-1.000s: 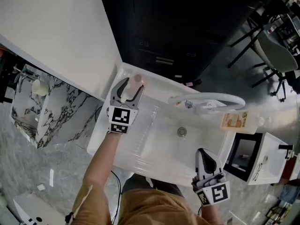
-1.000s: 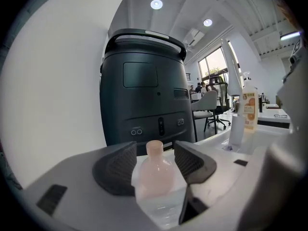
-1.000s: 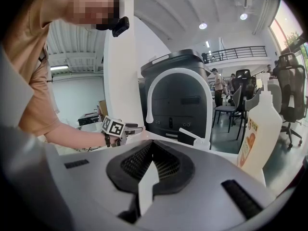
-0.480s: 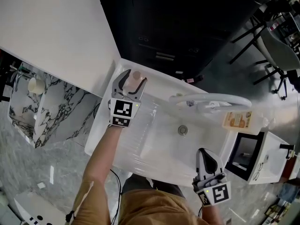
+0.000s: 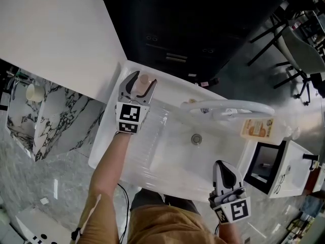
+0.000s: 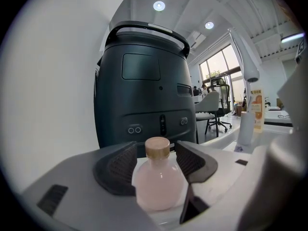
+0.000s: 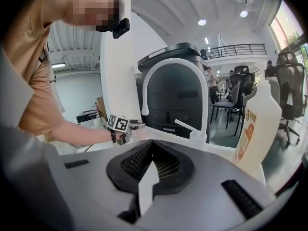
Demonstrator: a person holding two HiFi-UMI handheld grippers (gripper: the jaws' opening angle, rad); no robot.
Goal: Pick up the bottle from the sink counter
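– left gripper (image 5: pixel 142 81) is the one i'm driving, up at the back left corner of the sink counter (image 5: pixel 175 91). its jaws have just been opening and stand wide, one on each side of the pink bottle (image 6: pixel 159 184). the pads don't look to be pressing on it, so nothing is gripped.
– where does the bottle sit against the jaws?
– dead ahead and well inside them, its round belly level with the ribbed pads and its tan cap just above. it stands upright on the counter near the wall, long axis vertical, so the pads would meet it across the belly from the sides.
– so the next move?
– my judgement: no more reaching, just close squarely and lift straight up. the belly looks round and smooth, so a bite off centre might squirt it forward.
– anything further right?
– the white faucet (image 5: pixel 228 105) arcs over the basin, then an orange-labelled bottle (image 5: pixel 258 128) stands at the far end of the counter. i take the pink one as the target, since the jaws frame it.
– and the other hand?
– right gripper (image 5: pixel 224 165) hangs at the near edge of the basin, well apart from both bottles, jaws together on nothing. left is plainly the nearer hand.
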